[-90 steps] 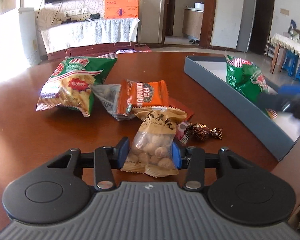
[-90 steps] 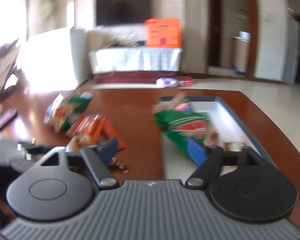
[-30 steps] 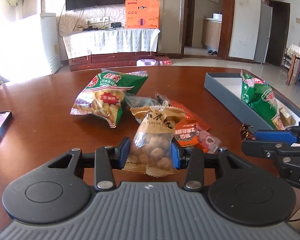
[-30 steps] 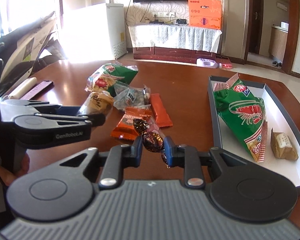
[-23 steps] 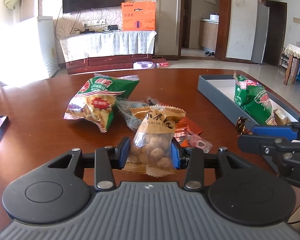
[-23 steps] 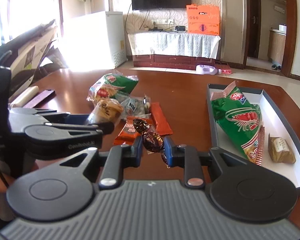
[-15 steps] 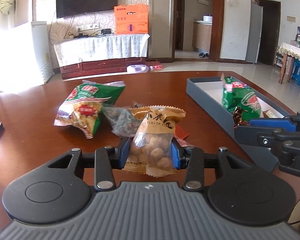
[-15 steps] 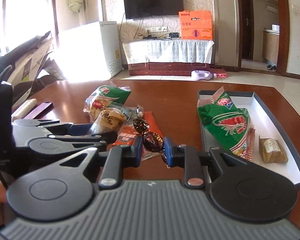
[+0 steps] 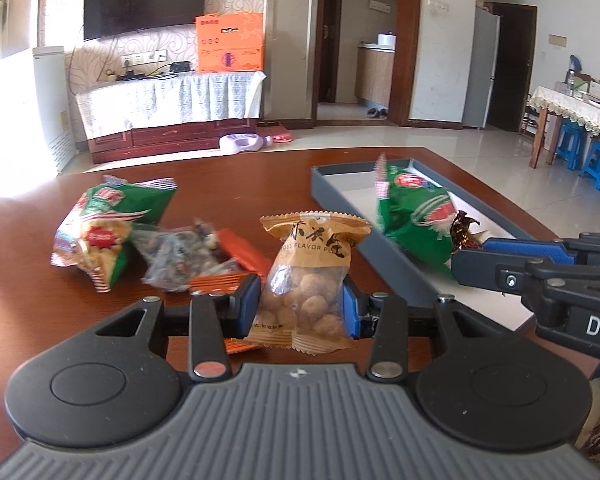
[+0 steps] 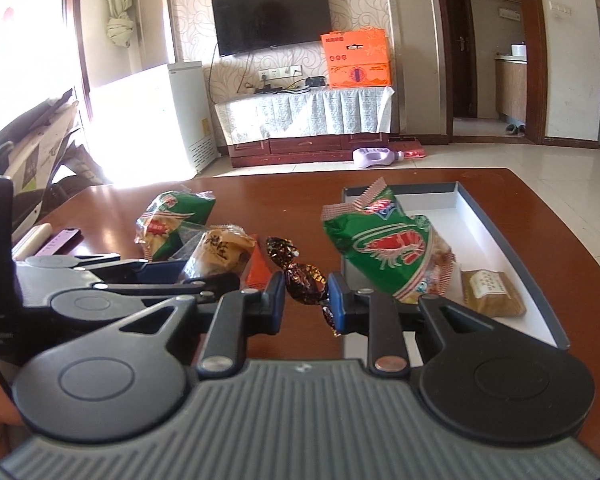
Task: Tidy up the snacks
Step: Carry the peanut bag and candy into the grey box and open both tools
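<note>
Two tongs each held a light snack above the table, near a grey tray.

Left tongs (image 9: 300,306) pinched the soft, crinkly nut bag (image 9: 306,280) at its lower half; right tongs (image 10: 305,300) gripped a small, slippery foil candy (image 10: 303,278) at its middle; beyond, the tray (image 10: 516,236) held a prawn-cracker bag (image 10: 384,246).

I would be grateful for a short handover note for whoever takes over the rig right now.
Left gripper: shut on the nut pouch, held above the table.
Right gripper: shut on the wrapped candy, near the tray.
Done: green shrimp-chip bag and small tan packet lie in the tray.
Left: both held snacks, then the second green bag, clear packet and orange packets.
</note>
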Demonstrator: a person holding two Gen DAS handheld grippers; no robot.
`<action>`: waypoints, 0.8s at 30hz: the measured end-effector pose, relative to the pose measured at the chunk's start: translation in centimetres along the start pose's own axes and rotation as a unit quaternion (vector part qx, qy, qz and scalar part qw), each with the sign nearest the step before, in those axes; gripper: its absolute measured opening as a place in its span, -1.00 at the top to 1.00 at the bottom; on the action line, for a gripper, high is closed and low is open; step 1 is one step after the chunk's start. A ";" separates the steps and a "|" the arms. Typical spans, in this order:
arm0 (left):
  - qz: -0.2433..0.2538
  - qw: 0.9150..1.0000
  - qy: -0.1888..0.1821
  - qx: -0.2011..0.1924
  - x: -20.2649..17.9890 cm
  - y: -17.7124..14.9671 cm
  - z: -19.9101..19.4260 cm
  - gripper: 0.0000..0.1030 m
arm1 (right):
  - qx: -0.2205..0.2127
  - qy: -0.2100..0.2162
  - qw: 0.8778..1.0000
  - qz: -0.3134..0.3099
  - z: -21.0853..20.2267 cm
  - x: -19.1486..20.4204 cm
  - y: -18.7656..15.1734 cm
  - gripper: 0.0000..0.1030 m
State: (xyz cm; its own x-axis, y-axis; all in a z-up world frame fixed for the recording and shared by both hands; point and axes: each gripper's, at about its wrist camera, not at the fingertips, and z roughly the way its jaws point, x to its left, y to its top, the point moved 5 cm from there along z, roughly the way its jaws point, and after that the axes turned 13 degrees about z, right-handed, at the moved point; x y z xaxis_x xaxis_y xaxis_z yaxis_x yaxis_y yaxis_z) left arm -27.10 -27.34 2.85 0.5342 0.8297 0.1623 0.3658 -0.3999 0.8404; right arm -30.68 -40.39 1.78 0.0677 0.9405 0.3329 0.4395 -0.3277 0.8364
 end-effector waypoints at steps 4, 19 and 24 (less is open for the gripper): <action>0.004 1.000 -0.010 -0.003 -1.3 0.5 0.4 0.07 | -0.008 -0.009 1.000 0.011 -0.6 -1.3 0.2 0.49; 0.018 0.998 -0.052 -0.006 -5.0 2.1 1.3 0.07 | -0.026 -0.028 0.999 0.038 -2.1 -4.1 0.5 0.49; 0.032 0.997 -0.063 -0.010 -5.6 2.9 2.1 0.07 | -0.031 -0.034 0.997 0.056 -2.2 -5.2 0.7 0.49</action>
State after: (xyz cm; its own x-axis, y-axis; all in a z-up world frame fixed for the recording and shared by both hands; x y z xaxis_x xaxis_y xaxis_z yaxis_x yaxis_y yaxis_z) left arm -27.49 -33.99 3.29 0.6487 0.7460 0.1507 0.3129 -0.4419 0.8407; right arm -32.74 -45.74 1.58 0.1756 0.9006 0.3976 0.3696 -0.4347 0.8212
